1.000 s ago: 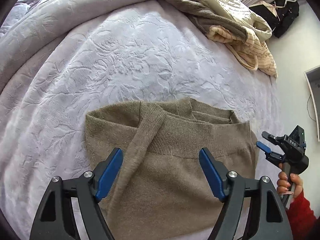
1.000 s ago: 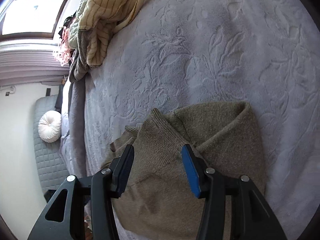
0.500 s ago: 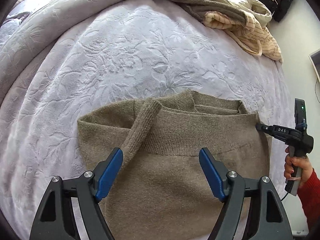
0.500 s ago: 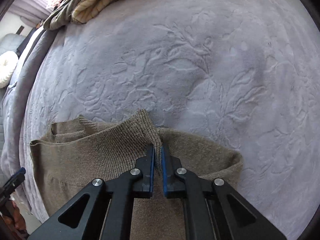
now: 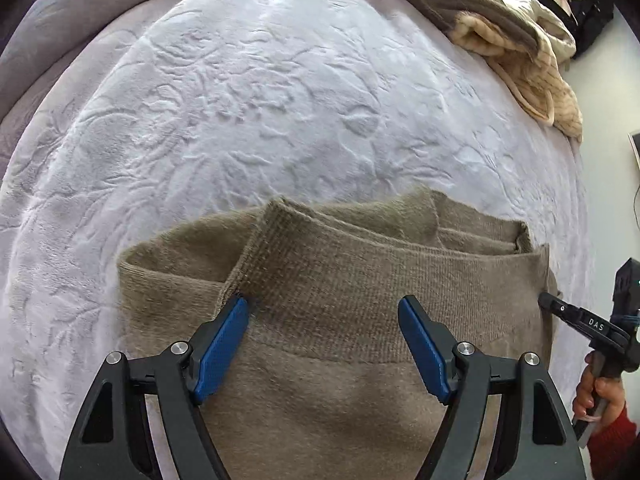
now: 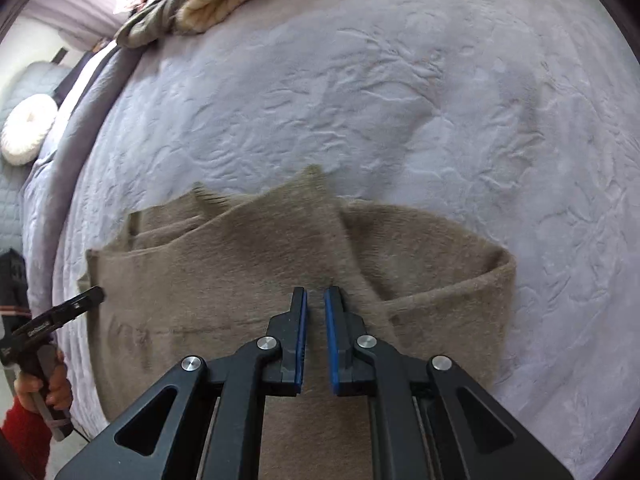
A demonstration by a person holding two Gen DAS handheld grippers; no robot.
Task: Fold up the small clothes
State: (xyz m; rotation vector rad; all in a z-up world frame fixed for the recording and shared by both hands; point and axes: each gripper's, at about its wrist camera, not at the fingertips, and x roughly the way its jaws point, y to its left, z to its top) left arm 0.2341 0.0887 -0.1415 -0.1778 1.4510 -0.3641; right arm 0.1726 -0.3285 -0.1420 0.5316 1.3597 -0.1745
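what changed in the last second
The right gripper closed on the sleeve, then eased its jaws slightly apart, apparently letting go. The left gripper moved in closer over the sweater. Unchanged: left jaws wide open, sweater folded on the bed.

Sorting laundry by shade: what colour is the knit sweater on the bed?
Olive-brown, plain with ribbed bands: the knit sweater shows best in the left wrist view.

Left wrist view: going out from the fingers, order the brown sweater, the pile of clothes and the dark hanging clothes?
1. Brown sweater, under the left gripper's fingers.
2. Pile of clothes, upper right on the bed.
3. Dark hanging clothes, behind the pile.
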